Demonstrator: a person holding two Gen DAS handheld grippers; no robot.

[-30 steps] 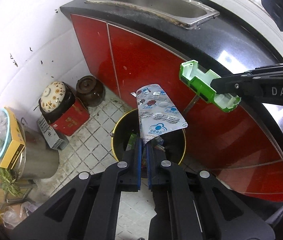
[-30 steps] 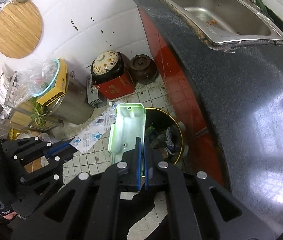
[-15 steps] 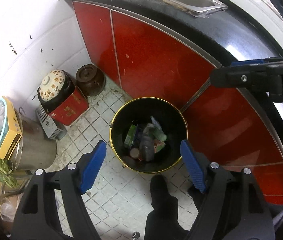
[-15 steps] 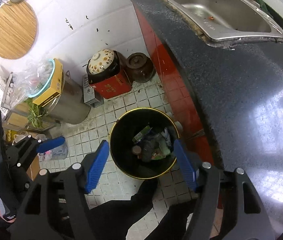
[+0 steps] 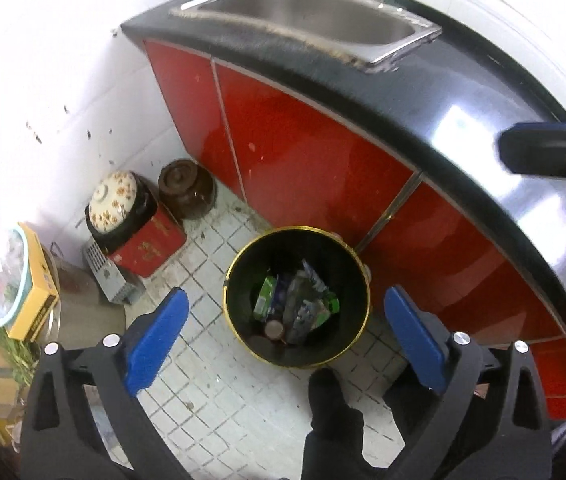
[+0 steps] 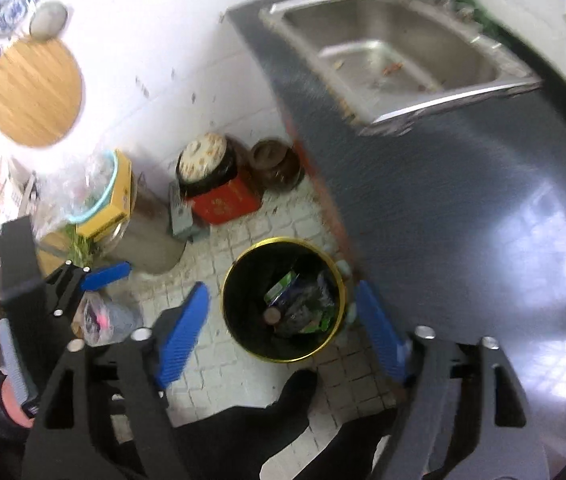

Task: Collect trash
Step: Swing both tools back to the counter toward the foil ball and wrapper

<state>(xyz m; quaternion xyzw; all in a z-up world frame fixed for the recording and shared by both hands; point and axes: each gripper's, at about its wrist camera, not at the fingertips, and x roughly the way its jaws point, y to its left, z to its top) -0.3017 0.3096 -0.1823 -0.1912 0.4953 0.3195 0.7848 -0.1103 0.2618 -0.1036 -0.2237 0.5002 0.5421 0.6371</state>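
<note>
Left wrist view: the left tool (image 5: 283, 334) is standing wide open with nothing between its two blue pads (image 5: 155, 340); its jaws have just been opening. It is hanging over one black bin (image 5: 357, 280) with a gold rim, which is sitting on the tiled floor (image 5: 211, 380) just beside the red cabinet doors (image 5: 303, 148). Inside the bin, the trash (image 5: 297, 302) is lying in a heap: green and blue wrappers and a round brown lid or can end. No print on the wrappers can be read. Two jars are standing by the wall: a brown jar (image 5: 185, 192) on the floor and a flower-lidded pot (image 5: 117, 204) on one red box (image 5: 151, 248), whose gold marking is too blurred to read. One yellow box (image 5: 35, 304) is lying at the left edge, its side lettering unreadable. On the dark bench (image 5: 443, 96), one steel sink (image 5: 307, 16) is set. At the right edge, part of the right tool (image 5: 551, 152) is showing as a dark blur.

Right wrist view: the right tool (image 6: 283, 336) is also gaping, empty, jaws just having been opening, with the bin (image 6: 235, 312) between and below its pads (image 6: 181, 332). The trash (image 6: 303, 304) is lying in the bin. The picture is blurred, so no writing can be read. The left tool (image 6: 95, 276) is showing at the left, held by a hand (image 6: 11, 400). One round wooden board (image 6: 35, 92) is hanging on the wall. A dark shoe (image 6: 299, 384) is touching the floor near the bin.
</note>
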